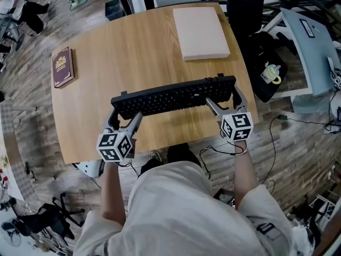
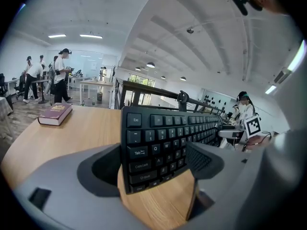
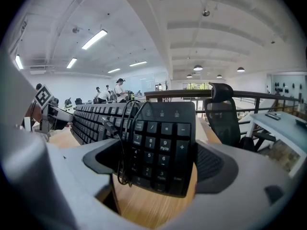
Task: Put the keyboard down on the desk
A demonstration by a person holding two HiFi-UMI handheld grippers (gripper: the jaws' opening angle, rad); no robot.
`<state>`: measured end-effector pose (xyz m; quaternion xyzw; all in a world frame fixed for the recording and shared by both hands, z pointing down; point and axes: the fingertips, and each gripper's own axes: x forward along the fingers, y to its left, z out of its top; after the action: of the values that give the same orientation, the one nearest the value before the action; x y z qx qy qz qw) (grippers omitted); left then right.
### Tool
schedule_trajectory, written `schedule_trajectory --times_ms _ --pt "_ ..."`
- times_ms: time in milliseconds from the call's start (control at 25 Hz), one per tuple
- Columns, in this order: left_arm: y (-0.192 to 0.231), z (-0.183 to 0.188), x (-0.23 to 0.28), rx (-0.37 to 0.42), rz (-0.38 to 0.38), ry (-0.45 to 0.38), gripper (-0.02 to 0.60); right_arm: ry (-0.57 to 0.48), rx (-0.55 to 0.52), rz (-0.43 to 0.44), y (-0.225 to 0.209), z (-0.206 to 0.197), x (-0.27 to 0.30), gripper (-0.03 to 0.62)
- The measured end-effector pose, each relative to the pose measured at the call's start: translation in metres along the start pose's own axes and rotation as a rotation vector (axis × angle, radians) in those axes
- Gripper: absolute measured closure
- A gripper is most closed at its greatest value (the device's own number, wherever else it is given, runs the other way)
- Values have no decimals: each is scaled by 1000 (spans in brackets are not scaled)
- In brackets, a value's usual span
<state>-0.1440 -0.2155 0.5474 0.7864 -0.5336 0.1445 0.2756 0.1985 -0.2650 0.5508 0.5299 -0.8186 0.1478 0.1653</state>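
Keyboard (image 1: 173,97), one, between two hand-held grippers (image 1: 123,119) (image 1: 222,104).

On desk (image 1: 133,52): keyboard (image 1: 173,97) front, book (image 1: 62,66) far left, box (image 1: 201,32) rear right.

Count: 1 keyboard (image 1: 173,96), blk, w/ 1 coiled cable (image 3: 122,128) on its num-pad end. 2 grippers: left gripper (image 1: 126,116) & right gripper (image 1: 225,103), w/ 1 marker cube apiece, so 2 cubes: left cube (image 1: 113,146), right cube (image 1: 237,126). 1 wooden desk (image 1: 133,52). On it: 1 maroon book (image 1: 62,67), 1 pale flat slab (image 1: 200,32). 1 blk office chair (image 1: 248,4). 1 grey-blue side table (image 1: 309,57). People in bkgd (image 2: 60,75): several, too small for an exact no.
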Motion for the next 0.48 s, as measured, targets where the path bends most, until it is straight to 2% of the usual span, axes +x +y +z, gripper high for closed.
schedule_trajectory --times_ms 480 --pt "-12 -32 27 -27 -5 91 160 124 72 28 -25 -56 16 114"
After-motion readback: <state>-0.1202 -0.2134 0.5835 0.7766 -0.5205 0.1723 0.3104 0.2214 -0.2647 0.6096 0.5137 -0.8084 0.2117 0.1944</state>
